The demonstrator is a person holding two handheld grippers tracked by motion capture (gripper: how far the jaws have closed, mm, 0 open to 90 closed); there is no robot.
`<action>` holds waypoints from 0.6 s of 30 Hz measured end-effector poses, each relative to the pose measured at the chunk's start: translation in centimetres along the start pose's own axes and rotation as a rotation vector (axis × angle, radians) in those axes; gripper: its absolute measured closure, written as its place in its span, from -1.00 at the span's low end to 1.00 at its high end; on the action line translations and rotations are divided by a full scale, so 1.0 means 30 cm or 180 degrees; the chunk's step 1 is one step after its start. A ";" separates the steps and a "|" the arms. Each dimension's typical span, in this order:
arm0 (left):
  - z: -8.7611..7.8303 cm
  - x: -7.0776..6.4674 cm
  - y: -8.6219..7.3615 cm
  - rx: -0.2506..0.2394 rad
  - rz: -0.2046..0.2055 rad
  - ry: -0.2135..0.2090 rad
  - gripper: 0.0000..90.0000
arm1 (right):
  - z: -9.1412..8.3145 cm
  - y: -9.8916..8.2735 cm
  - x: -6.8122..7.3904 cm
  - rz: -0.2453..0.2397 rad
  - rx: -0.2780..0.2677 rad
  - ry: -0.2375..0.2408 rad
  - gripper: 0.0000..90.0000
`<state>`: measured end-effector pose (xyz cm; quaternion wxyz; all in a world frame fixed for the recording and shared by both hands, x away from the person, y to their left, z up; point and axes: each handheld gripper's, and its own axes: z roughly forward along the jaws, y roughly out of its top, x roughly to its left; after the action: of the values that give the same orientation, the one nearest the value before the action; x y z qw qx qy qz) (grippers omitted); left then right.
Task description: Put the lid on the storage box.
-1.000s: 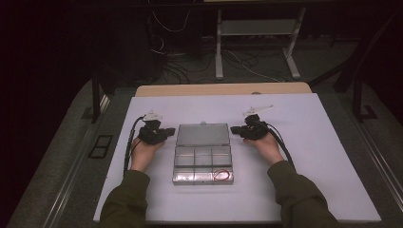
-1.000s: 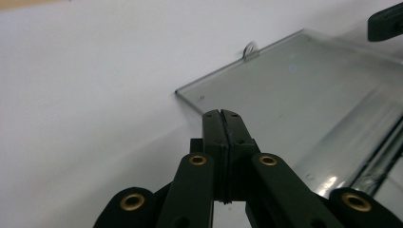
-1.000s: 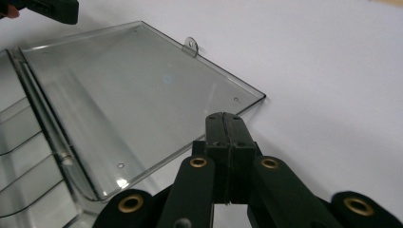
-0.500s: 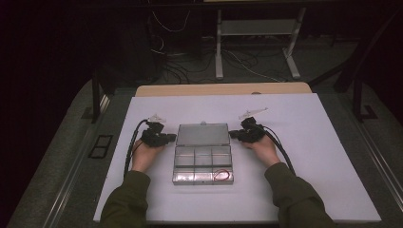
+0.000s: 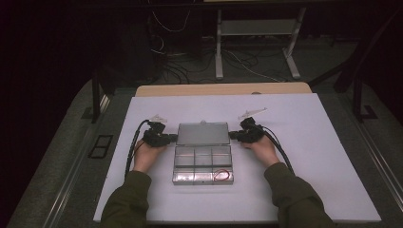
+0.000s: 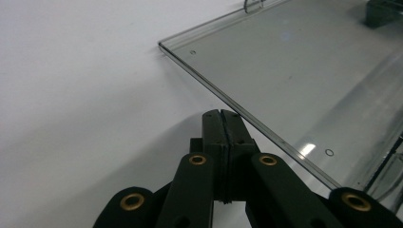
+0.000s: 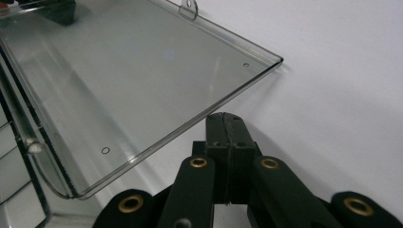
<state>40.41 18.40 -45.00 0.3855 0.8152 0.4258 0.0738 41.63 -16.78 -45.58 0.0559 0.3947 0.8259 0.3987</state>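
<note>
Resting closed, empty left gripper (image 5: 173,138) and right gripper (image 5: 233,135) at either side edge of the clear lid (image 5: 203,133) lying open behind the compartment box (image 5: 203,164); light, stiff, slippery plastic, probably best lifted by its thin edges.

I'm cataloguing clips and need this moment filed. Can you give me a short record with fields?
surface: white table
item: clear compartment box
lid: clear lid open, lying flat behind the box
contents: red wire loop in front right compartment
left gripper: shut, tip at lid's left edge
right gripper: shut, tip at lid's right edge
</note>
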 end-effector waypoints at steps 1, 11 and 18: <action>0.003 -0.004 0.002 -0.0010 -0.0004 0.0000 0.97 | 0.002 0.001 0.000 -0.0006 -0.0005 0.0007 0.98; 0.009 -0.011 0.007 -0.0097 -0.0015 -0.0043 0.97 | 0.014 0.019 0.012 0.0000 -0.0039 0.0061 0.98; -0.002 -0.020 0.018 -0.0237 0.0030 -0.0118 0.97 | 0.010 0.039 0.028 -0.0019 -0.0130 0.0129 0.98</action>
<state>40.36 17.80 -44.47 0.4230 0.8036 0.4117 0.0763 41.88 -15.57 -44.78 0.0484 0.3829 0.8197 0.4232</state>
